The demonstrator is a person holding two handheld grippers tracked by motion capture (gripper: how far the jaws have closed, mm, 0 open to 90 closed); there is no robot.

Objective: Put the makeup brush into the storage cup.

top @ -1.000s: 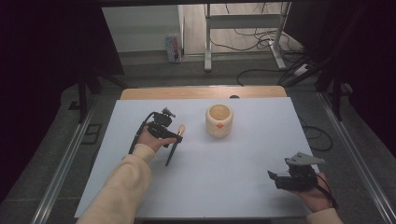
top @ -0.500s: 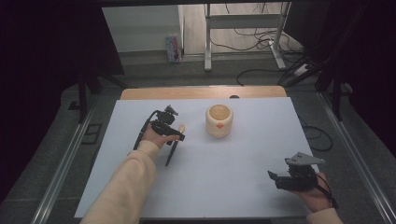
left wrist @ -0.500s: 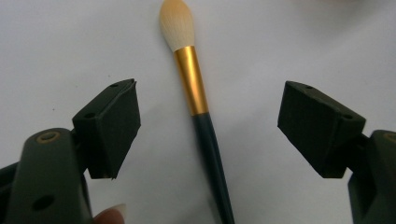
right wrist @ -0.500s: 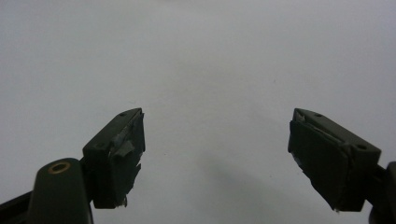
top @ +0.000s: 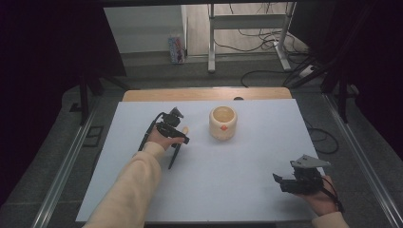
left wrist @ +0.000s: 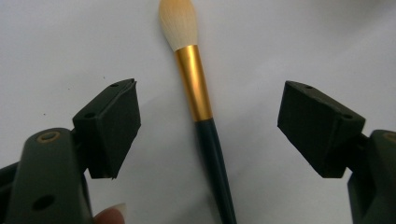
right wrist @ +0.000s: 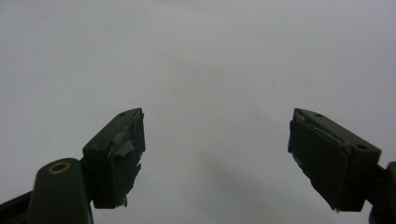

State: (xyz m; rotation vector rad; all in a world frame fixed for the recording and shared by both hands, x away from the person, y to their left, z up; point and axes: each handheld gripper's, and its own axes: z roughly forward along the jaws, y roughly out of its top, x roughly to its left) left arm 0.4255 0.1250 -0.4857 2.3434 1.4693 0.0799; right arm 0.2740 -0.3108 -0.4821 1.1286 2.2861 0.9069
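Note:
A makeup brush [left wrist: 194,84] with cream bristles, a gold ferrule and a dark handle lies flat on the white table. My left gripper [left wrist: 212,109] hovers over it, open, one jaw on each side of the ferrule and neither touching it. From above, the left gripper [top: 173,130] is left of centre, with the brush handle [top: 173,156] trailing toward the person. A beige pot [top: 223,124] with a red mark stands upright just right of it. My right gripper [top: 279,183] rests near the front right corner, and its open jaws [right wrist: 217,140] hold nothing over bare table.
The white table top [top: 247,180] ends in a wooden strip [top: 204,94] at the far edge. Metal rails [top: 66,166] run along both sides. Cables and a frame stand [top: 247,28] lie on the floor beyond.
My left gripper has shifted slightly to the right over the brush. The right gripper has not moved.

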